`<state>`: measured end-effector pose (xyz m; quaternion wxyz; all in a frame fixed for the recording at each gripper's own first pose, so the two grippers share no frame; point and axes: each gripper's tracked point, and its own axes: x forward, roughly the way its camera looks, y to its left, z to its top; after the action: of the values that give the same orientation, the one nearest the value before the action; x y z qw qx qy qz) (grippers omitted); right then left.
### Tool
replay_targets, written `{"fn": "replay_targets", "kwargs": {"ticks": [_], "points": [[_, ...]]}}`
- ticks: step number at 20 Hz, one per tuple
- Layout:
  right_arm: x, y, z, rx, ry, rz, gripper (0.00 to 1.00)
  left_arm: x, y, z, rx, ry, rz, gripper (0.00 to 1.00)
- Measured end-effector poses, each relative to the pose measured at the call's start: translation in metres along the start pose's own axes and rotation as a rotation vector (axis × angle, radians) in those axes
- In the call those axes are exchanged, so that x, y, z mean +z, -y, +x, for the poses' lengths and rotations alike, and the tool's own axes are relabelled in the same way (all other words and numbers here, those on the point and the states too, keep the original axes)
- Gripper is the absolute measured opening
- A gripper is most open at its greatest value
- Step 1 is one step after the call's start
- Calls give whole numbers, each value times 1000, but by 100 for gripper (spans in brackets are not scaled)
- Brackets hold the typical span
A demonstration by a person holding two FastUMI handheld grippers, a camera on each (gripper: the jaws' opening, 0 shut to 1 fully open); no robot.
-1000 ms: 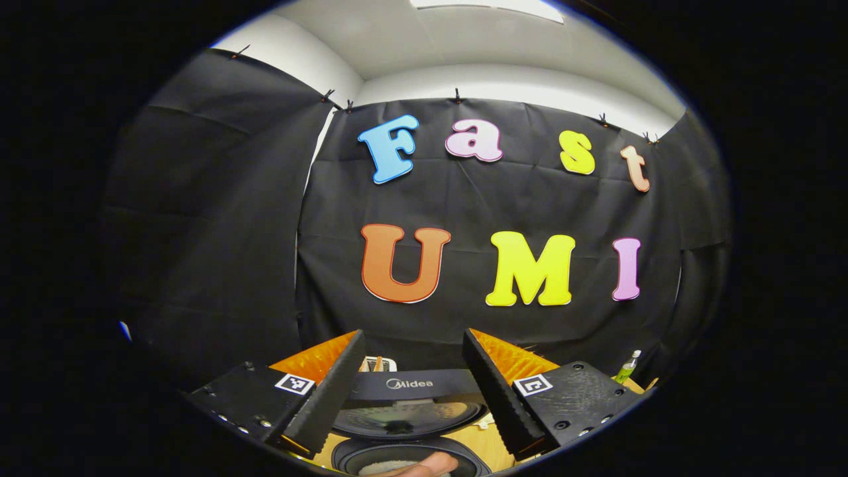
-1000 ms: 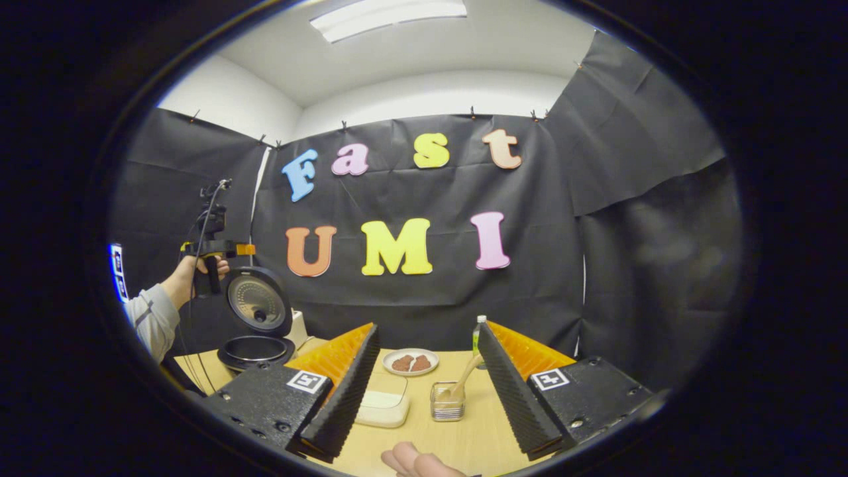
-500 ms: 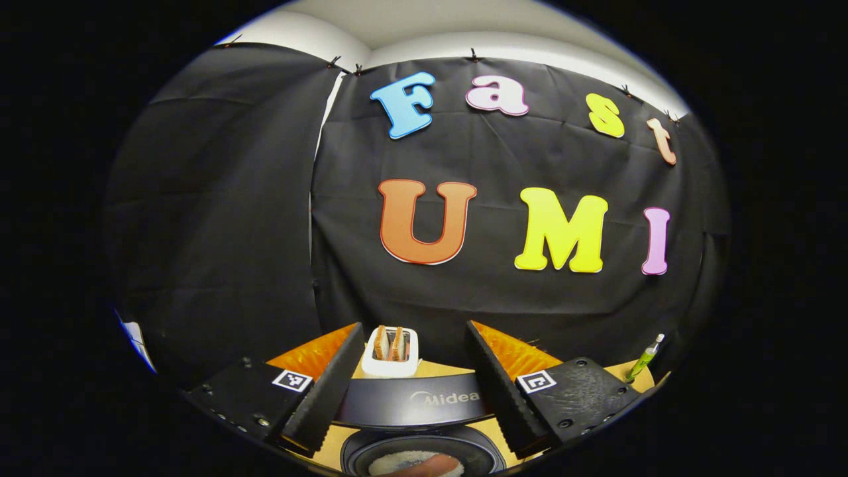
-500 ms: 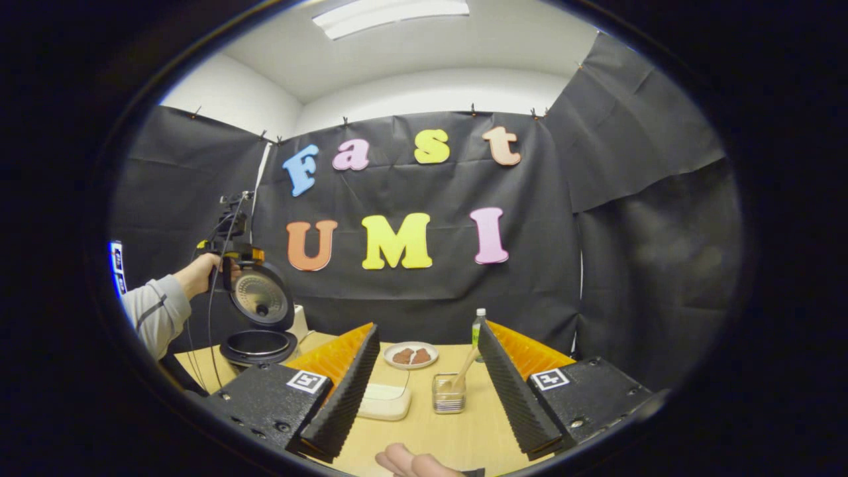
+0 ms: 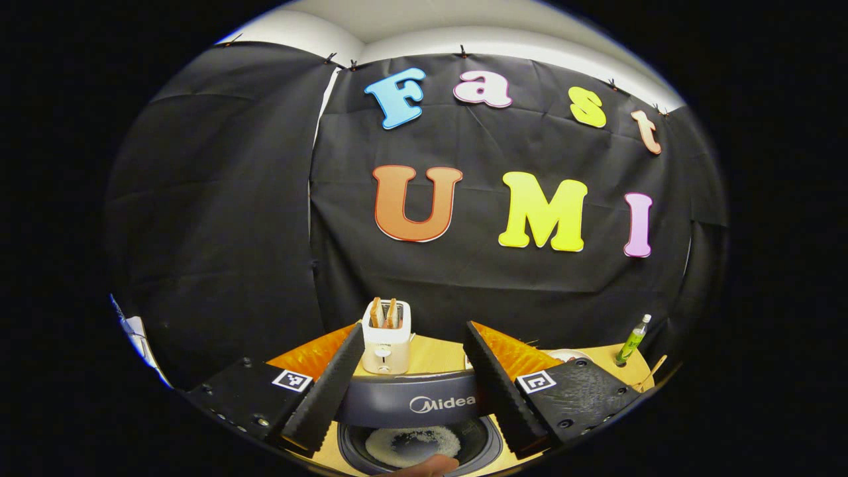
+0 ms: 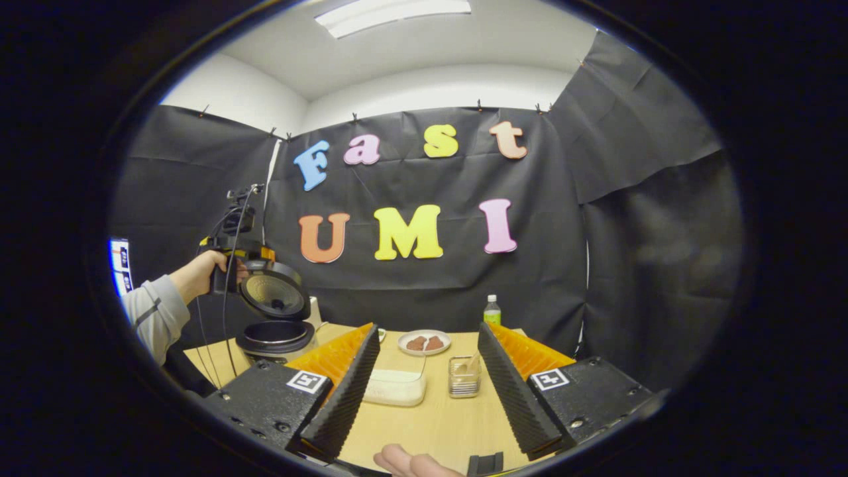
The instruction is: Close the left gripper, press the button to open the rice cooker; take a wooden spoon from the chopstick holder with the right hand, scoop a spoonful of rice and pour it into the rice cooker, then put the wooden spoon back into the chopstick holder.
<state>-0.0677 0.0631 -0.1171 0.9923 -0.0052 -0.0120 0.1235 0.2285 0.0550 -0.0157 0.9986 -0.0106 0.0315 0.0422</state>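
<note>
The rice cooker (image 6: 275, 324) stands open, so the spoon step comes next. The right claw (image 6: 424, 397) gapes wide and empty; the chopstick holder (image 6: 464, 376) with the wooden spoon (image 6: 464, 364) sits just ahead between its fingers. The left claw (image 5: 411, 391), also spread and empty, hovers above the cooker's lid. Next, I judge, the right claw advances and pinches the handle.
</note>
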Motion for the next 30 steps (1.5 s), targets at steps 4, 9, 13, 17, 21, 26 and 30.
{"fn": "replay_targets", "kwargs": {"ticks": [4, 9, 13, 17, 21, 26, 30], "points": [[-17, 0, -13, -15, -31, 23, 96, -44, 9, -23, -19, -37, 10, 96], [-19, 14, -32, -81, -29, 36, 96, -104, 15, -34, -36, -136, 10, 97], [-9, 5, -43, -77, -13, 5, 96, -116, 18, -43, -31, -141, 22, 97], [-10, -1, -43, -72, -21, -1, 96, -137, 19, -50, -27, -155, 29, 97], [-13, -13, -43, -55, -39, -6, 92, -172, 19, -59, -41, -222, 59, 97], [-12, -28, -44, -42, -43, -13, 97, -169, 18, -58, -15, -140, 29, 98], [-19, -39, -39, -32, -69, -18, 92, -172, 18, -60, -7, -82, 13, 99]]}}
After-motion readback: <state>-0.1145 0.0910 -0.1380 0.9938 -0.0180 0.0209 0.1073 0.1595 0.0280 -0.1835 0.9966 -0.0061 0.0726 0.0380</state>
